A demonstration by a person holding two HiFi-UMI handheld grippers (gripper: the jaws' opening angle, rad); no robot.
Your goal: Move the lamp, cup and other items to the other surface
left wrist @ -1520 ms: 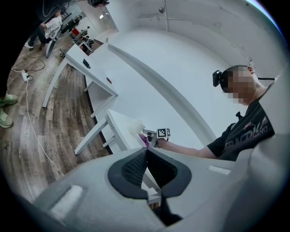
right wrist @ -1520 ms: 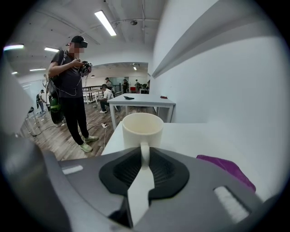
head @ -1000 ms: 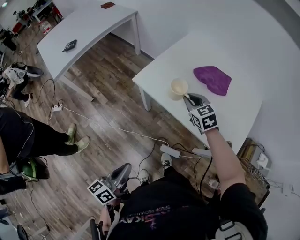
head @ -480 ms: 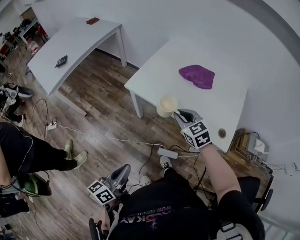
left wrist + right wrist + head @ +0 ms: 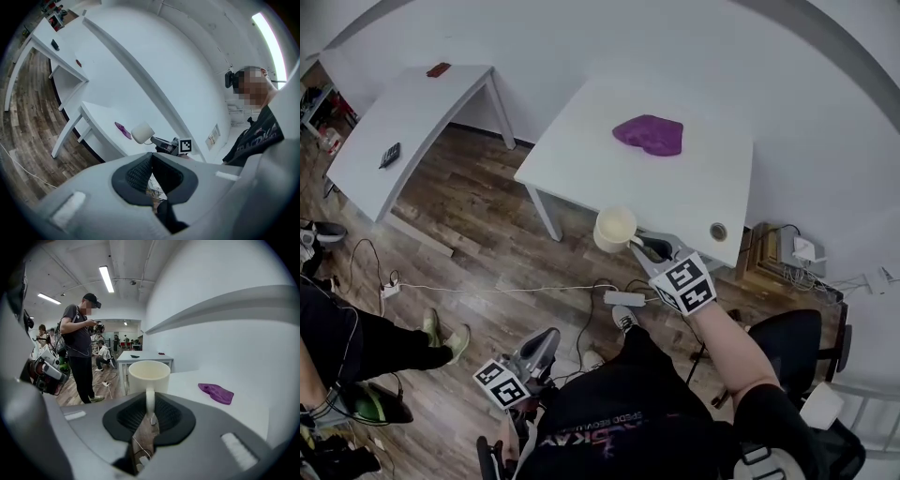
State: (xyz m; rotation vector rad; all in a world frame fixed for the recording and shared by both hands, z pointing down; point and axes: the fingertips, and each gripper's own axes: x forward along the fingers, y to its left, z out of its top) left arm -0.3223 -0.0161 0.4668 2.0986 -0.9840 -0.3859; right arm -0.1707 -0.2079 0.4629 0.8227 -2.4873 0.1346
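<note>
A cream cup (image 5: 614, 228) hangs in the air just off the near edge of the white table (image 5: 581, 141). My right gripper (image 5: 639, 244) is shut on its handle; in the right gripper view the handle (image 5: 150, 401) runs down between the pads below the cup (image 5: 149, 375). A purple cloth (image 5: 649, 134) lies on that table, further back. My left gripper (image 5: 551, 336) is low by my body, its jaws together with nothing in them (image 5: 151, 159). From the left gripper view the cup (image 5: 142, 133) and right gripper (image 5: 164, 144) show ahead. No lamp is in view.
A second white table (image 5: 403, 122) stands at the left with a red item (image 5: 438, 69) and a black item (image 5: 389, 155) on it. A power strip (image 5: 624, 298) and cables lie on the wood floor. A person (image 5: 79, 348) stands nearby. A chair (image 5: 787, 337) is at my right.
The right gripper has carried the cup from over the table toward me, past its near edge. The head view has swung, so both tables sit further left and higher.
</note>
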